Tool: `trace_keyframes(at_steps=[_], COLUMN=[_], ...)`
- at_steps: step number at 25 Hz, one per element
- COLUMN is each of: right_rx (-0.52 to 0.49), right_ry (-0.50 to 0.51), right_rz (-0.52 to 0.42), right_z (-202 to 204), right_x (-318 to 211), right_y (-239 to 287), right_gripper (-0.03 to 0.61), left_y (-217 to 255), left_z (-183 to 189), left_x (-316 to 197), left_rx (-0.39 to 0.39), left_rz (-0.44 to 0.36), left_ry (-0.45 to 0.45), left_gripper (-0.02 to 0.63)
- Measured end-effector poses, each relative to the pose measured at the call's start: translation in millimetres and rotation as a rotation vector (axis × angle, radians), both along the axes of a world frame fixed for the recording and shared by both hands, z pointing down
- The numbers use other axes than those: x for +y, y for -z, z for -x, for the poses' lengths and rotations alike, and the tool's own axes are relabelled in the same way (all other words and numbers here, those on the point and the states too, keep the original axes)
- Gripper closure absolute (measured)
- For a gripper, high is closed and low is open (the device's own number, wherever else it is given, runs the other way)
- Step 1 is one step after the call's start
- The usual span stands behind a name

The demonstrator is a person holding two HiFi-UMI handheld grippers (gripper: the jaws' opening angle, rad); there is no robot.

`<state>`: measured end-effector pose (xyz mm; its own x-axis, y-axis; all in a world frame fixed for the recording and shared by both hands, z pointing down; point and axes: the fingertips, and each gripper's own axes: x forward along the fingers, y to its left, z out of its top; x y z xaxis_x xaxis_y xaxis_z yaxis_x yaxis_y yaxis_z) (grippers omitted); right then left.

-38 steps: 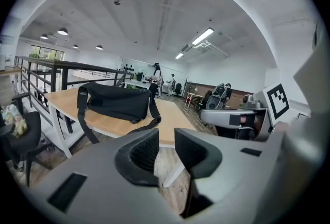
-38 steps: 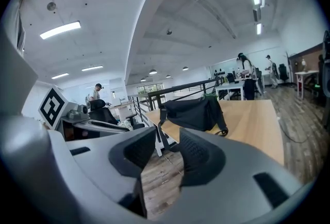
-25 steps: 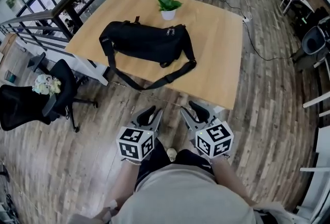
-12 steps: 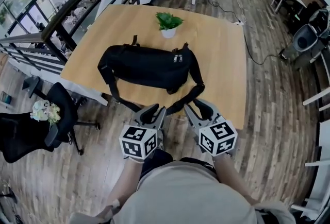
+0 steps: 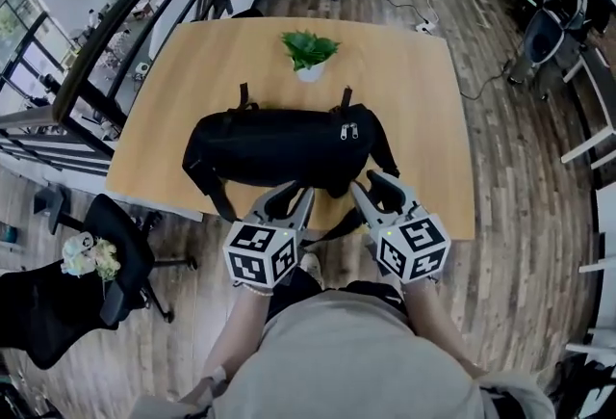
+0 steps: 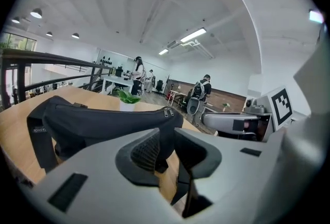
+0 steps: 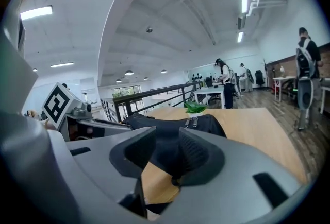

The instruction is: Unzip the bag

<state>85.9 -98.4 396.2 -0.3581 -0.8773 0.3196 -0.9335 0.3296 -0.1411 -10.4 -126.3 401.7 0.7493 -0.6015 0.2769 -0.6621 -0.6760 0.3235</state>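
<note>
The bag [image 5: 279, 145] was matt black cloth; its zip pulls [image 5: 348, 131], at two o'clock on it, gleamed like metal. The table [image 5: 423, 118] was pale, smooth wood, the floor [image 5: 525, 176] darker, streaky planks. The left gripper [image 5: 286, 198] and the right gripper [image 5: 377, 188] were matt grey plastic, ribbed inside the jaws.

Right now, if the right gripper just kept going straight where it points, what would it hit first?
Most likely the black bag on the table: its near side shows straight ahead between the open jaws of the right gripper. Nothing else seems to lie in between.
</note>
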Motion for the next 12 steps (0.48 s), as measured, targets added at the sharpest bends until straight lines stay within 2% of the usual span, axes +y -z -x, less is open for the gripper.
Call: trace_keyframes(at_steps=[12], right_rx=[0.008], right_ry=[-0.120], right_rz=[0.043], right_z=[-0.4], right_x=[-8.3], right_y=[-10.6], right_gripper=[0.448], left_y=[-4.3], left_z=[-19.1], left_x=[-23.0], left_rx=[0.022], left_rz=[0.019], left_ry=[-0.152], left_gripper=[0.520])
